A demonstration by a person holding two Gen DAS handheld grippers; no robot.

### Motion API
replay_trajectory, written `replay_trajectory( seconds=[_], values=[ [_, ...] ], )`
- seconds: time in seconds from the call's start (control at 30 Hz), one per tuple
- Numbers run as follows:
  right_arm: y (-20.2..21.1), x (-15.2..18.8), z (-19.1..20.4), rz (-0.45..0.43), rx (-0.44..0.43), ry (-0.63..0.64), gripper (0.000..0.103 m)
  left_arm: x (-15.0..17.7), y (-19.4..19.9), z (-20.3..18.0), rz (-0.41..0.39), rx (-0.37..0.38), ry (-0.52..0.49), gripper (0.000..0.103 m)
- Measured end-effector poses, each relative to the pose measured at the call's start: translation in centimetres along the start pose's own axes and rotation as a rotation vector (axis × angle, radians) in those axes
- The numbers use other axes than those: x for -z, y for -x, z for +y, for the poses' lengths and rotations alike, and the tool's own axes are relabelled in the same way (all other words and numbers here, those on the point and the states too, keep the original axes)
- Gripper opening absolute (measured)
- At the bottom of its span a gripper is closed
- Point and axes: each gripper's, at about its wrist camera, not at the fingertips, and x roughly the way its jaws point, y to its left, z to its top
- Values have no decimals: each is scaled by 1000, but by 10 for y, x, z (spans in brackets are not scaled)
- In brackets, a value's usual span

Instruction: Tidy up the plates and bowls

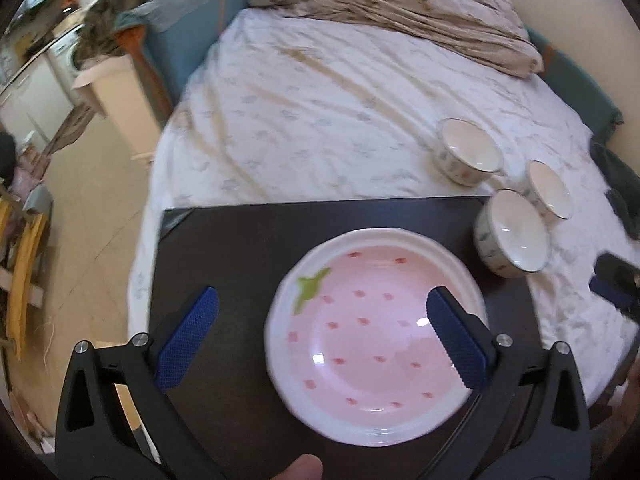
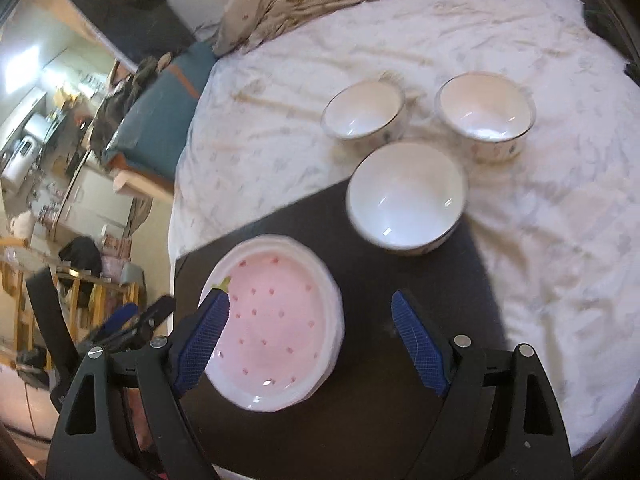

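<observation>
A pink strawberry-print plate (image 1: 372, 340) lies on a black board (image 1: 224, 248) on the bed; in the right wrist view (image 2: 276, 328) it looks like the top of a stack. My left gripper (image 1: 320, 328) is open above the plate's left part, its right finger over the plate. My right gripper (image 2: 312, 340) is open and empty, its left finger over the plate's left rim. One white bowl (image 2: 406, 200) sits at the board's far right corner, also in the left wrist view (image 1: 512, 232). Two more bowls (image 2: 364, 114) (image 2: 486, 110) stand on the sheet behind it.
A white patterned sheet (image 1: 320, 120) covers the bed, with a crumpled beige blanket (image 1: 400, 4) at the far end. The bed's left edge drops to a tiled floor (image 1: 80, 220) with a cabinet (image 1: 120, 100). The right gripper's tip shows at the left view's right edge (image 1: 614, 280).
</observation>
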Motion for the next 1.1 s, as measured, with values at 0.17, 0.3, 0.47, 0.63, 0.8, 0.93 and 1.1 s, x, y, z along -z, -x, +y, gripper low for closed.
replay_trajectory(
  seconds=[0.17, 0.3, 0.47, 0.63, 0.8, 0.93, 1.1],
  values=[
    [18, -29, -26, -40, 49, -22, 86, -15, 3, -32, 0, 24, -34, 102],
    [29, -42, -46, -114, 110, -33, 86, -23, -5, -44, 42, 68, 20, 96],
    [22, -39, -78, -86, 77, -155, 86, -33, -19, -69, 85, 61, 7, 94],
    [9, -42, -84, -43, 117, -167, 86, -39, -28, -97, 104, 94, -29, 93],
    [-4, -48, -91, -25, 107, -183, 86, -46, -45, -114, 145, 82, -42, 90],
    [-12, -52, -100, -16, 114, -215, 86, -52, -60, -129, 181, 79, -66, 84],
    [-23, -56, -107, 7, 78, -258, 73, -58, -84, -147, 235, 112, -79, 74]
  ],
)
